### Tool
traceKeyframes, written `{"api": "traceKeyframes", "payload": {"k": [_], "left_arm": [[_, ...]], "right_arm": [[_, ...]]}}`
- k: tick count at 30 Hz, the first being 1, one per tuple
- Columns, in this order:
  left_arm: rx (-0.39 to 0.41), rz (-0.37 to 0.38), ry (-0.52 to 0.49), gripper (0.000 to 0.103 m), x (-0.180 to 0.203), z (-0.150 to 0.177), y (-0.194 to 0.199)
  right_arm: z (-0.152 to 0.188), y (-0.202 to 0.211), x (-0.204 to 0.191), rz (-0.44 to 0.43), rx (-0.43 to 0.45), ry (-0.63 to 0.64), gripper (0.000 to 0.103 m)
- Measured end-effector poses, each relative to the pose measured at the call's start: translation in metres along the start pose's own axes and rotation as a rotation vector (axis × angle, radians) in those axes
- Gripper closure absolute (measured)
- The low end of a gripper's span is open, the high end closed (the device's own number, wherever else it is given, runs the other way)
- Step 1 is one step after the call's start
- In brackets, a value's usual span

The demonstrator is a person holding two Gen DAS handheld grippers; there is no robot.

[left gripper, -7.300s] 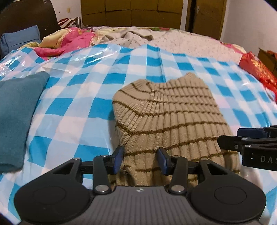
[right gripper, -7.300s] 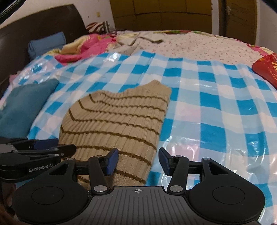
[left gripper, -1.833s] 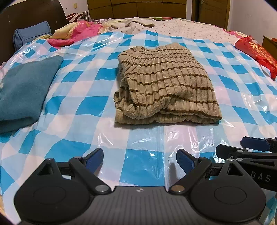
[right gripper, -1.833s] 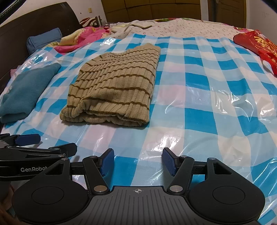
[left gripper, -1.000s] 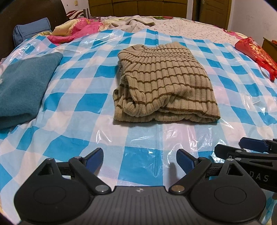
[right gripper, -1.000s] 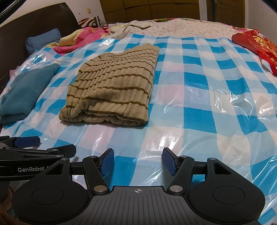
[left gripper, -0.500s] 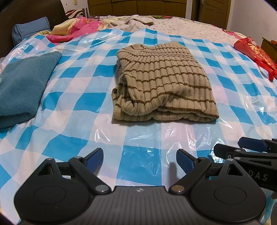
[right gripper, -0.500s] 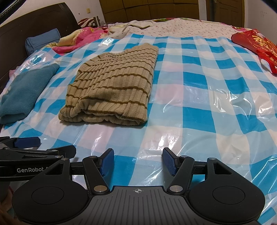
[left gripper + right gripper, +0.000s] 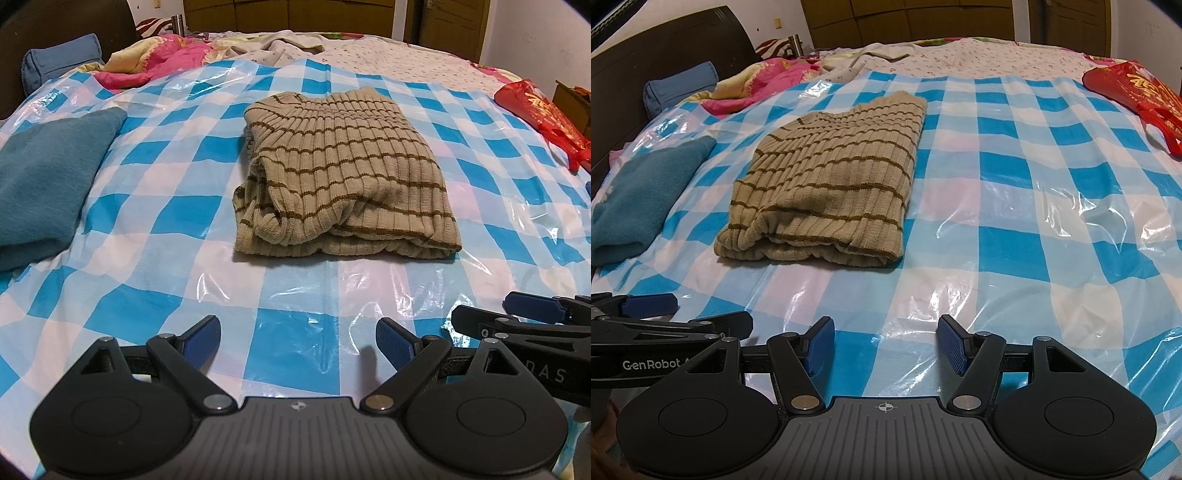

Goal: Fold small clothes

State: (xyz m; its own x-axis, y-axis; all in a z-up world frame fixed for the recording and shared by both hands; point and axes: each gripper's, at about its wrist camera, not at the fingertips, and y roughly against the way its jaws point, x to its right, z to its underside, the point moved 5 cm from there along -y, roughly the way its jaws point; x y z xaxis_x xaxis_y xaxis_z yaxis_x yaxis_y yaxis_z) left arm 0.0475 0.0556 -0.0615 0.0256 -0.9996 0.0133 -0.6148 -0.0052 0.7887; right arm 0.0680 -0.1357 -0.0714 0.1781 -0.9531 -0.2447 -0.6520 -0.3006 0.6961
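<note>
A beige ribbed sweater with brown stripes (image 9: pixel 343 177) (image 9: pixel 827 188) lies folded into a rough rectangle on the blue-and-white checked plastic sheet (image 9: pixel 155 218) (image 9: pixel 1004 192) over the bed. My left gripper (image 9: pixel 298 341) hovers open over the sheet, well short of the sweater's near edge, holding nothing. My right gripper (image 9: pixel 885 347) is open too, empty, near the front of the sheet and to the right of the sweater. Each gripper shows from the side in the other's view: the right gripper (image 9: pixel 524 321) at the right edge, the left gripper (image 9: pixel 657 314) at the left edge.
A folded teal garment (image 9: pixel 44 177) (image 9: pixel 646 192) lies left of the sweater. Pink bedding (image 9: pixel 155 62) and a blue pillow (image 9: pixel 59 59) sit at the back left by the dark headboard. A red bag (image 9: pixel 543 110) (image 9: pixel 1141 96) rests at the right edge.
Compared with several seconds ago, both grippers have let go of the sweater and drawn back toward the front; it now lies folded. Over the last second almost nothing moves.
</note>
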Motion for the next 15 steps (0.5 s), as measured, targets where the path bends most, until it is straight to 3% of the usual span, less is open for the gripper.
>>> {"api": "traceKeyframes", "payload": {"k": [15], "left_arm": [[-0.001,0.003,0.000,0.003,-0.0006,-0.0003,-0.0002]], "right_arm": [[0.0001,0.0000,-0.0002,0.001,0.000,0.001,0.041]]}}
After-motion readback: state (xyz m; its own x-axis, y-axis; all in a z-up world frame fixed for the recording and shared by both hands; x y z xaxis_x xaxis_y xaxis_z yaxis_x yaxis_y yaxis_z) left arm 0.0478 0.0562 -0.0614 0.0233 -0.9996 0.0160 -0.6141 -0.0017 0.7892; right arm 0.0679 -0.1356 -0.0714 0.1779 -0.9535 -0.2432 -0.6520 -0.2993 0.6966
